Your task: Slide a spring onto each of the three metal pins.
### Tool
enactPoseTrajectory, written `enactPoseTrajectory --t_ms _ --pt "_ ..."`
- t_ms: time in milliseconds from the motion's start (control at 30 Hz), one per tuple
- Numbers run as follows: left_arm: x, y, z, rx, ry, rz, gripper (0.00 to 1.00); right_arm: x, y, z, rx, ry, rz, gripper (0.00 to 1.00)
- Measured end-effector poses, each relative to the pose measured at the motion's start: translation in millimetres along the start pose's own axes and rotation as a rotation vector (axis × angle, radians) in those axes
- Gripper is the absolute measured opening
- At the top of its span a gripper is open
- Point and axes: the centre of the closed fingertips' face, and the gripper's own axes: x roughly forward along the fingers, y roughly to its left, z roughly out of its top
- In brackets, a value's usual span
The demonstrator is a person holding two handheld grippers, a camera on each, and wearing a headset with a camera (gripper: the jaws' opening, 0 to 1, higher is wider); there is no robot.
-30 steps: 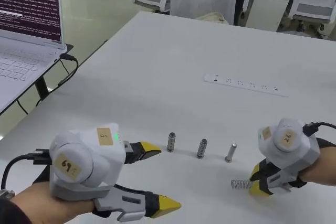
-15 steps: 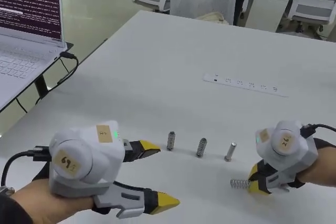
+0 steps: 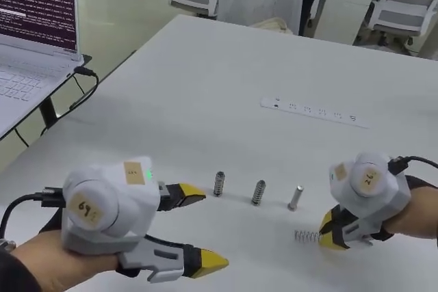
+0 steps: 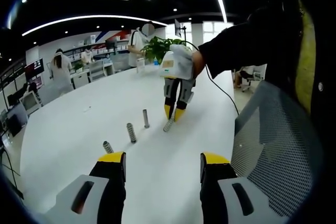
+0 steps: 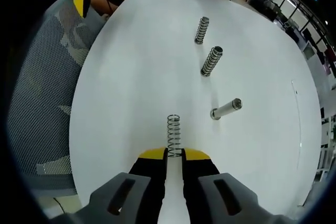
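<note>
Left hand-held gripper [image 3: 202, 227] sits low at the near left of the bench [image 3: 205, 73]. Jaws are wide, nothing between them. Its tips point right toward the pin row, and the upper yellow tip is near the left pin [image 3: 219, 184] without touching it.

Right hand-held gripper [image 3: 328, 232] is at the near right with its jaws narrow, pinched on the near end of the loose spring [image 3: 306, 236]. The right gripper view agrees: the spring's end sits between the 2 yellow tips and the rest of the coil runs straight ahead. Cannot tell whether the far end rests on the bench or hangs just above it. In the left gripper view the loose spring slants down from those tips toward the surface.

3 pins stand upright in a row mid-bench:
- left pin: spring on it
- middle pin [image 3: 259, 192]: spring on it
- right pin [image 3: 295, 197]: bare metal, just beyond and left of the right hand-held gripper's tips

In the right gripper view the bare right pin is off to the right of the loose spring, not in line with it, and the 2 sprung pins lie further out.

A white power strip [image 3: 315, 111] lies further back on the bench, well apart from the pins. An open laptop [image 3: 27, 32] sits on a separate stand at far left, with a black cable [image 3: 85, 90] plugged into its side.
</note>
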Motion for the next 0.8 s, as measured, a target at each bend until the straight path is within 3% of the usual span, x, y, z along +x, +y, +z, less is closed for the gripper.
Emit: enactPoseTrajectory --t_ms 200,433,800 --pt "1.8 -1.6 -1.7 0.009 0.001 -0.015 0.51 -7.8 4.5 6.2 0.022 -0.002 0.005 0.08" --pt "6.2 -2.0 0.9 0.021 -0.01 -0.037 0.51 -23.7 9.9 20.2 -0.009 0.014 -0.002 0.08" --pt "15.2 -7.3 6.8 0.049 -0.023 -0.089 0.48 -52.9 34.2 72.0 -0.082 -0.034 0.016 0.08"
